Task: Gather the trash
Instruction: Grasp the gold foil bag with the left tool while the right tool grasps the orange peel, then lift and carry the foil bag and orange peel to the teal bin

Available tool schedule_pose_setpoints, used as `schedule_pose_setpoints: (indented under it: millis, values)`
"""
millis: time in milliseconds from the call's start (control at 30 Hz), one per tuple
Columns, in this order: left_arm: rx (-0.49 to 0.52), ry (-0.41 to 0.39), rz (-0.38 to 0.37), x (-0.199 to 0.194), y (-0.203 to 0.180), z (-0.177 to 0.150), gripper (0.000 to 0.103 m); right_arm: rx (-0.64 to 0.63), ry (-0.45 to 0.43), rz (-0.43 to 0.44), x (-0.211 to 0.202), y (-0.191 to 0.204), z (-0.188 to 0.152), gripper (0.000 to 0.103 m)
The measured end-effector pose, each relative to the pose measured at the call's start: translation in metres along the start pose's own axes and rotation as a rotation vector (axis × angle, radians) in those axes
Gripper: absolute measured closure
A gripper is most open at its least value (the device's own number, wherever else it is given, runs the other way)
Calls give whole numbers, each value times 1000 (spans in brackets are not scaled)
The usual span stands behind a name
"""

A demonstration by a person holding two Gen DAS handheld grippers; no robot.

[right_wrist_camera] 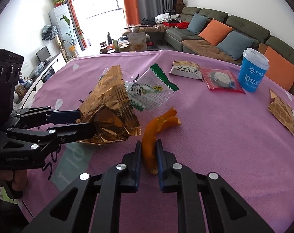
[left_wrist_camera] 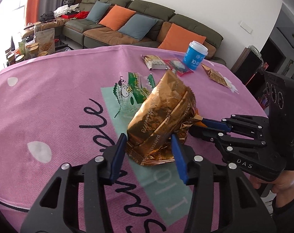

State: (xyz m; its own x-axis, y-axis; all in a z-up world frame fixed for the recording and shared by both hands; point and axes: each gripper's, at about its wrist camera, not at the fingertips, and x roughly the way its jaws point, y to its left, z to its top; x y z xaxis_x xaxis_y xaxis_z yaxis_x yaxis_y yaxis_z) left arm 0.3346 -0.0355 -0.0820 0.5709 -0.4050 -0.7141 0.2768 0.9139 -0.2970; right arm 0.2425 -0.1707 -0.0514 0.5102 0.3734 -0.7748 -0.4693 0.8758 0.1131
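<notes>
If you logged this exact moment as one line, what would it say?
left gripper: shut on gold wrapper, lifted | right gripper: shut on orange peel | left on pink cloth: blue cup, red packet

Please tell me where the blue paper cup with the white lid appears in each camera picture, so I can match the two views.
Left wrist view: the blue cup stands upper right of centre, at the far side of the pink cloth.
Right wrist view: the blue cup stands at the upper right, near the cloth's far edge.
Shared landmark: the red packet lies just left of the cup in both.
</notes>
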Motion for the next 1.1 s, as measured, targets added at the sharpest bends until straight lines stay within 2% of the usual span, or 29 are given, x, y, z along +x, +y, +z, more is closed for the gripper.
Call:
schedule_pose_setpoints:
  millis: [167, 200, 300, 533, 733, 1100]
  values:
    - [28, -12, -6, -9, -4, -6, 75, 19, -3, 16, -5, 2, -4, 91]
    - [28, -12, -11, -10, -4, -7, 80, 23, -4, 15, -7, 2, -5, 92]
    - [34, -9, -31, -15, -6, -12, 83, 34, -9, 14, -11, 3, -9, 92]
    - [45, -45, -53, -41, -11, -26, 84, 55, -46, -2, -32, 4, -14, 92]
    - [73, -122, -15, -82, -16, -38, 84, 54, -93, 10, -55, 17, -18, 92]
    - [49, -227, 55, -155, 1, -60, 84, 3, -171, 48, -90, 55, -17, 92]
